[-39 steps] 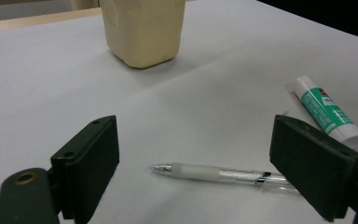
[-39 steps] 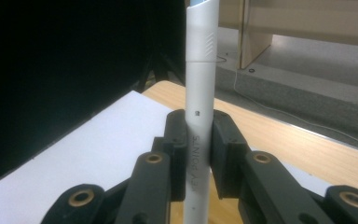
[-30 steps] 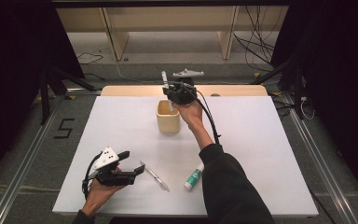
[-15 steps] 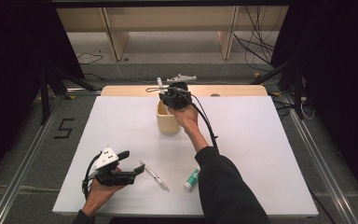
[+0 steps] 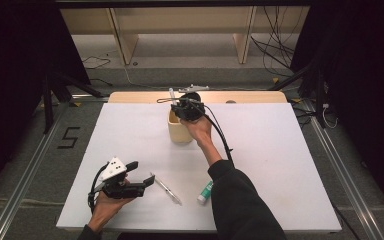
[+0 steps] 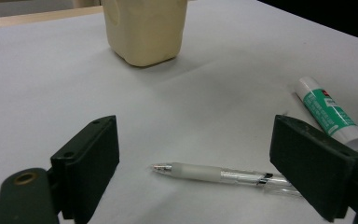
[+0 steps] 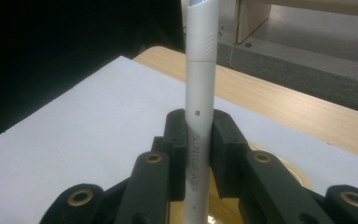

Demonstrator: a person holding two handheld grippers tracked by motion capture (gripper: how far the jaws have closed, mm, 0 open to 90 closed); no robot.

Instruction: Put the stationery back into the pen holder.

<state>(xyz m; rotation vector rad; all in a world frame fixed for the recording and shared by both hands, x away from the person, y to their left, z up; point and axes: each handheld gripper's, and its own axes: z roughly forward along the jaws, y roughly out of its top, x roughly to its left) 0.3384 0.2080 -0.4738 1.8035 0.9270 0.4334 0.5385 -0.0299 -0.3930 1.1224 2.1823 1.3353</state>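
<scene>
Two tongs are at work over a white surface (image 5: pixel 280 150). The right tongs (image 5: pixel 180 104) stand at the far side, directly above a cream cup (image 5: pixel 179 131); their jaws are drawn nearly together and clamp the barrel of a white marker (image 7: pixel 199 140), which stands upright between them. In the right gripper view the pads press on both sides of the marker, whose lower end points down into the cup's mouth, seen as a pale rim just below the jaws. In the high view the top of the marker rises just above the right tongs, and the person's dark sleeve (image 5: pixel 240 200) runs from the bottom edge up to that hand. The left tongs (image 5: pixel 142 185) rest low at the near left of the surface, held in the person's left hand, with their jaws spread wide and nothing between the pads. A clear pen (image 6: pixel 223 176) lies flat on the surface just ahead of them, its tip pointing toward the left jaw in the left gripper view and its other end running behind the right jaw. A glue stick (image 6: pixel 328 112) with a green label lies on its side a little beyond the pen, apart from it. The cup stands well apart from both, farther up the surface.
</scene>
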